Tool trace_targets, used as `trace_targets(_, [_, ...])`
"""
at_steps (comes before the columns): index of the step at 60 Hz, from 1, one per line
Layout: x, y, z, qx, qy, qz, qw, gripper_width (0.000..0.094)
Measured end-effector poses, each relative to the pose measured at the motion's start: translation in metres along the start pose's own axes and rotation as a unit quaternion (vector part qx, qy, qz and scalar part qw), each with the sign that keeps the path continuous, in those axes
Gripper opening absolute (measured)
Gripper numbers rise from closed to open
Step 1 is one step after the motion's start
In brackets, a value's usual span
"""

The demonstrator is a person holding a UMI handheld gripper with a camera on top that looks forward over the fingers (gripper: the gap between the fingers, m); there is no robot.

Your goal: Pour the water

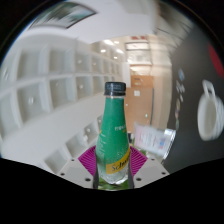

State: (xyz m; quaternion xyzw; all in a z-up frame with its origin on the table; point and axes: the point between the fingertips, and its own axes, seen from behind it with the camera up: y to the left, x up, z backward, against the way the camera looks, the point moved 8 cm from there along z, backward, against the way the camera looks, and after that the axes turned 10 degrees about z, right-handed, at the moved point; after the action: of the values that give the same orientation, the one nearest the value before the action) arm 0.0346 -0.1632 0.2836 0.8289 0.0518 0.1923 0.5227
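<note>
A green bottle (pixel 115 130) with a dark cap and a yellow label stands upright between my fingers. My gripper (pixel 113 165) is shut on the bottle: both magenta pads (pixel 92 157) press against its lower body at either side. The bottle is held up above the floor, with the room behind it. Its base is partly hidden at the gripper's body.
White shelving or cabinets (pixel 50 85) line the left side. A wooden door area (pixel 140 80) lies far behind. A white mug (pixel 209 110) shows at the right. A clear container (pixel 152 138) sits just right of the bottle.
</note>
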Motion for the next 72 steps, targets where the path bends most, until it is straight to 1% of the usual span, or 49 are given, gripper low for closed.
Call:
trace_targets(5, [0.036, 0.039, -0.002, -0.017, -0.011, 0.182, 0.983, 0.0402])
trace_targets(7, [0.051, 0.050, -0.004, -0.026, -0.018, 0.254, 0.967, 0.0401])
trace_targets(8, [0.062, 0.058, 0.016, -0.029, -0.023, 0.287, 0.957, 0.0401])
trace_targets(13, [0.085, 0.064, 0.009, -0.054, -0.035, 0.423, 0.904, 0.0401])
trace_targets(16, [0.103, 0.063, 0.013, -0.082, -0.040, 0.488, 0.868, 0.0399])
trace_targets(17, [0.120, 0.073, 0.032, -0.091, -0.040, 0.506, 0.857, 0.0399])
trace_targets(19, [0.124, 0.057, 0.028, -0.118, -0.041, 0.546, 0.829, 0.0400])
trace_targets(23, [0.147, 0.030, 0.035, -0.170, -0.031, 0.612, 0.772, 0.0398])
trace_targets(24, [0.161, 0.028, 0.045, -0.181, -0.024, 0.625, 0.759, 0.0399])
trace_targets(28, [0.163, -0.011, 0.049, -0.223, 0.004, 0.656, 0.721, 0.0400])
trace_targets(31, [0.168, -0.040, 0.055, -0.246, 0.027, 0.666, 0.703, 0.0399])
trace_targets(33, [0.170, -0.061, 0.059, -0.261, 0.039, 0.668, 0.696, 0.0398])
trace_targets(34, [0.180, -0.064, 0.065, -0.267, 0.049, 0.667, 0.694, 0.0400])
trace_targets(39, [0.180, -0.111, 0.075, -0.301, 0.081, 0.667, 0.677, 0.0399])
trace_targets(41, [0.185, -0.127, 0.082, -0.310, 0.097, 0.664, 0.673, 0.0398])
trace_targets(47, [0.174, -0.166, 0.094, -0.336, 0.129, 0.661, 0.658, 0.0399])
trace_targets(48, [0.182, -0.171, 0.098, -0.338, 0.134, 0.661, 0.657, 0.0398])
trace_targets(54, [0.173, -0.202, 0.109, -0.357, 0.157, 0.650, 0.652, 0.0398])
trace_targets(55, [0.179, -0.206, 0.111, -0.360, 0.162, 0.649, 0.651, 0.0399])
trace_targets(59, [0.172, -0.219, 0.121, -0.372, 0.169, 0.643, 0.648, 0.0404])
trace_targets(60, [0.174, -0.216, 0.118, -0.362, 0.154, 0.647, 0.653, 0.0404])
trace_targets(62, [0.172, -0.219, 0.120, -0.366, 0.160, 0.639, 0.657, 0.0409])
trace_targets(64, [0.176, -0.217, 0.120, -0.367, 0.156, 0.635, 0.661, 0.0429])
trace_targets(68, [0.177, -0.219, 0.120, -0.370, 0.156, 0.630, 0.665, 0.0507])
trace_targets(72, [0.176, -0.218, 0.120, -0.377, 0.170, 0.622, 0.665, 0.0566])
